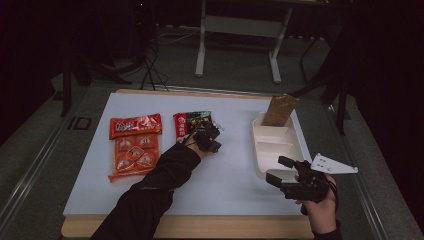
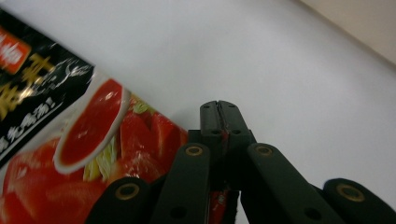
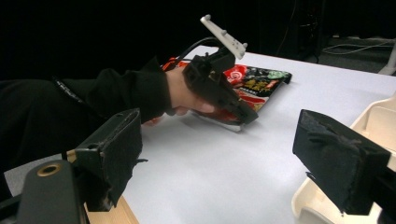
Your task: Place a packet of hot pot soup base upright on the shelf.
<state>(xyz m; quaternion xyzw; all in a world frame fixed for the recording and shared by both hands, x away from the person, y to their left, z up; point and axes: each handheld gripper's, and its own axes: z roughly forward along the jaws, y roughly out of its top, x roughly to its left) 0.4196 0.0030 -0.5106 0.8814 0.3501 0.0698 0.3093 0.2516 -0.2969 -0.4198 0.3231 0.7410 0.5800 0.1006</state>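
1. Evidently the left gripper [image 1: 209,139] is clenched on the near edge of the glossy black-and-red foil food packet [image 1: 192,123], which lies flat on the white worktop [image 1: 225,180] at about 12 o'clock from that hand; in the left gripper view the jaws meet with only a sliver of foil between them.
2. Such a thin bite on slick foil could slip once the packet is lifted, dropping it short of the cream compartmented plastic tray [image 1: 272,145] at 3 o'clock.
3. A swing towards the tray could knock the brown paper pouch [image 1: 280,110] leaning upright in its far compartment.
4. The right gripper [image 1: 280,172] hovers released, jaws wide apart, at the tray's near end, so the two grippers could crowd each other there.
5. The orange-red plastic snack packs [image 1: 135,145] at 9 o'clock lie well apart and seem safe.
6. How much foil the jaws hold is hard to judge, since the left hand [image 3: 187,100] hides the packet's near corner, and the dim light blurs its print.
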